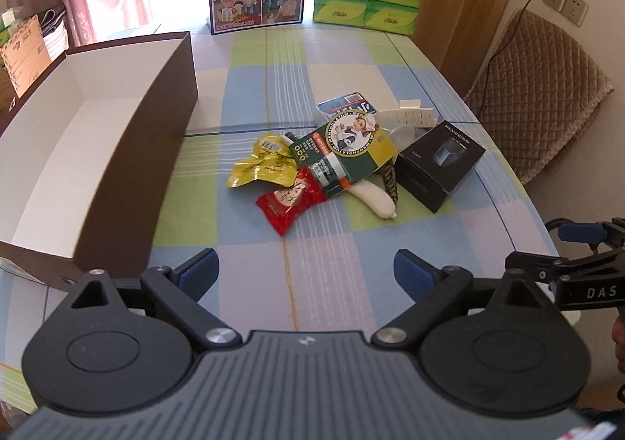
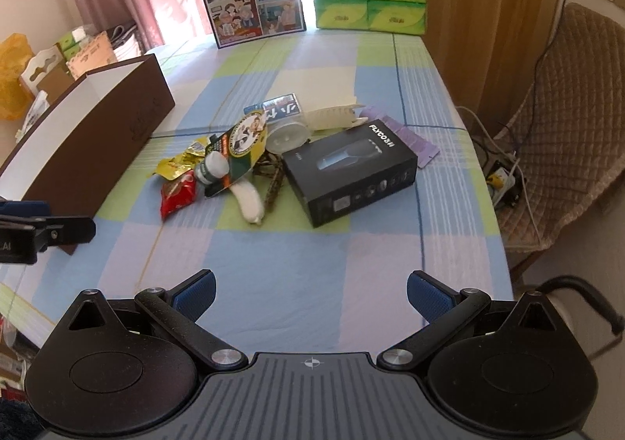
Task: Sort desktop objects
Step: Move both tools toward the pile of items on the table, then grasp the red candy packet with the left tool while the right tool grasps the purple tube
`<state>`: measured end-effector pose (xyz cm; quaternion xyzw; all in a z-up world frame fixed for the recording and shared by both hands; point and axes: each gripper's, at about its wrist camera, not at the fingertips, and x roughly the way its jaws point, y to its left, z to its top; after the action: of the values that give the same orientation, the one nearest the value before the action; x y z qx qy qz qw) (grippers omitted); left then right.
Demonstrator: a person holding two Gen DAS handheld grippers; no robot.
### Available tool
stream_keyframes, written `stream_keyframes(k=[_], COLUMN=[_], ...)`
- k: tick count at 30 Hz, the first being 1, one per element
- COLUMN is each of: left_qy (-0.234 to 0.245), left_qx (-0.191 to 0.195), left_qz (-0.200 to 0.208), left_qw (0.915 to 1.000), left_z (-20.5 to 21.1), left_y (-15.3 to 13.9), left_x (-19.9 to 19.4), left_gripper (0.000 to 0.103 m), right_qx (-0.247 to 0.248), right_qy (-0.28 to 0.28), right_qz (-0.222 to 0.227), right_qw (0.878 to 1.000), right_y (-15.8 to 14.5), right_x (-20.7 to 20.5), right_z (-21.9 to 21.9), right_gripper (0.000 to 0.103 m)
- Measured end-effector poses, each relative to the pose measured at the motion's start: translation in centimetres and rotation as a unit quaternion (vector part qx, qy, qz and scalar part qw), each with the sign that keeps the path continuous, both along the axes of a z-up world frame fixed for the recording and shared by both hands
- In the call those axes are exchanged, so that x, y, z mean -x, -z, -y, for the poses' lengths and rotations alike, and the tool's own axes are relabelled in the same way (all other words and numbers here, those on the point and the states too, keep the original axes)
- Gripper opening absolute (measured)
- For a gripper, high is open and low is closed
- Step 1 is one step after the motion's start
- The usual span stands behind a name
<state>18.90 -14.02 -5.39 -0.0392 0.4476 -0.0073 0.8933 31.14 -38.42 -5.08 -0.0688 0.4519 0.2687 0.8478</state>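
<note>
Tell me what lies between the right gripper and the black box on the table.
Nothing: in the right wrist view only bare checked tablecloth stretches from the open right gripper to the black box. The snack pile lies to the box's left.

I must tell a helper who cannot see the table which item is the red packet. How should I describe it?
Find the big brown box on the checked tablecloth, then the small heap of things beside it. The red packet lies at the heap's near edge, below the yellow packet; it is the only red thing there.
</note>
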Motion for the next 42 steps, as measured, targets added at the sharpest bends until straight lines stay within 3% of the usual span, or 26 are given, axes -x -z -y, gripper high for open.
stream_keyframes(k=[8,11,14,19,22,27,36,42], left_qy=[-0.030,-0.031,-0.032,-0.018,-0.018,0.003,0.084,0.124], left_qx=[-0.010,-0.014,-0.014,-0.024,-0.062,-0.068,-0.099,-0.092], left_qz=[0.004,0.001,-0.002,0.006,-0.016,-0.014,-0.024,-0.020], left_qw=[0.9995,0.9994,0.9994,0.9995,0.9978,0.9976,0.9912,0.9878], left_z=[1.4,1.7,1.7,1.6,1.7,0.9,-0.2,-0.4], left_y=[1.9,3.1,4.2,5.9,7.2,8.5,10.2,10.7], left_x=[-2.0,-2.6,-3.3,-4.5,-5.9,-7.7,-11.0,-12.4], left_gripper=[0.088,0.080,0.078,0.067,0.054,0.054,0.054,0.054], right_qx=[0.011,0.013,0.013,0.017,0.025,0.039,0.047,0.058], right_qy=[-0.037,-0.049,-0.059,-0.073,-0.075,-0.063,-0.021,-0.003], right_qz=[0.001,-0.004,-0.013,-0.026,-0.030,-0.038,-0.056,-0.067], right_qw=[0.999,0.999,0.998,0.997,0.996,0.997,0.997,0.996], right_y=[1.2,2.0,2.9,4.1,4.8,5.7,6.3,6.8], right_x=[-3.8,-5.2,-6.7,-9.4,-10.8,-12.6,-14.0,-14.9], right_z=[1.6,2.0,2.4,3.1,3.4,3.8,4.2,4.8], right_gripper=[0.101,0.101,0.101,0.101,0.101,0.101,0.101,0.101])
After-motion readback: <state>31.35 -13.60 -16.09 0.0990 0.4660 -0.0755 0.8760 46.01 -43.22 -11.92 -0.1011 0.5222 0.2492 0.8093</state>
